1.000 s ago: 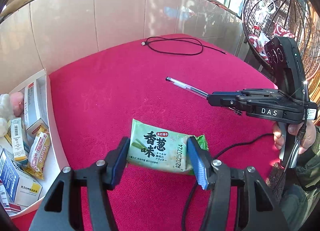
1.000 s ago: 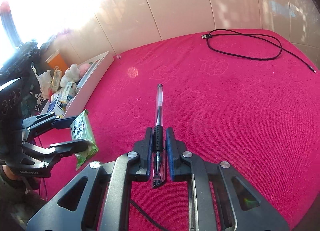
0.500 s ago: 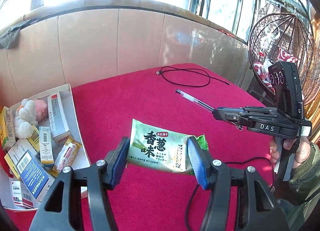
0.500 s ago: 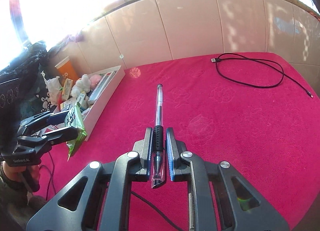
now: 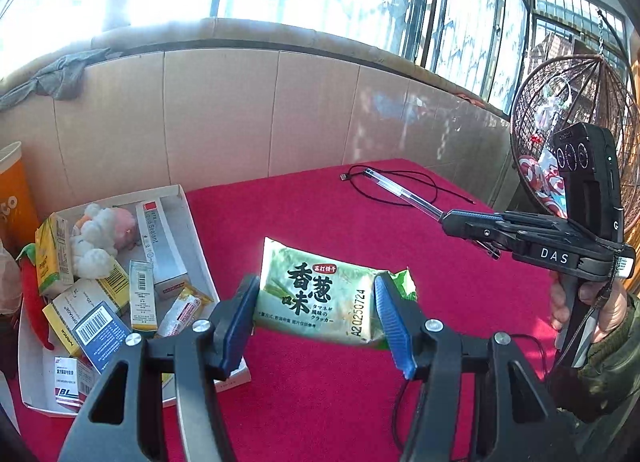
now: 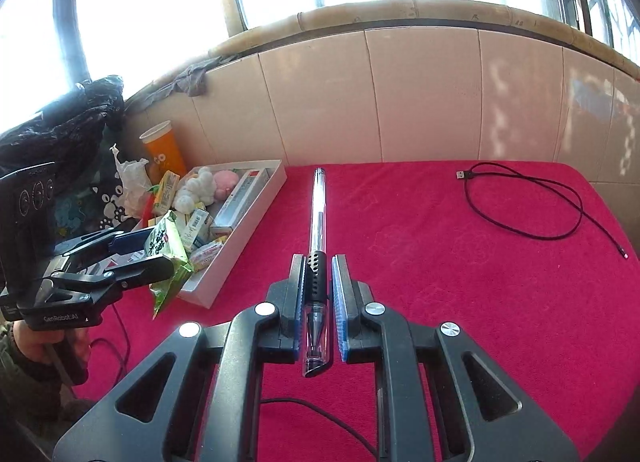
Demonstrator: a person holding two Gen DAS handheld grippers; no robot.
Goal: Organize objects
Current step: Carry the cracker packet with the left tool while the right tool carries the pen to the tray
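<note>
My left gripper [image 5: 316, 302] is shut on a green cracker packet [image 5: 320, 298], held in the air above the red cloth, just right of the white tray [image 5: 188, 206]. From the right wrist view the same packet [image 6: 166, 246] hangs over the tray's near corner in the left gripper [image 6: 160, 250]. My right gripper [image 6: 319, 282] is shut on a clear pen [image 6: 319, 214] by its black grip, the pen pointing forward. In the left wrist view the pen [image 5: 400, 192] sticks out of the right gripper [image 5: 446, 218] toward the back wall.
The white tray [image 6: 256, 218] holds several medicine boxes, sachets and a plush toy [image 5: 100, 234]. A black USB cable [image 6: 528, 198] lies coiled at the far right of the red cloth [image 6: 480, 302]. An orange cup [image 6: 162, 150], a black bag and a tiled wall stand behind.
Both grippers have risen with their loads. The left one has swung toward the tray, which now shows fully. The view tilted up to the windows.
</note>
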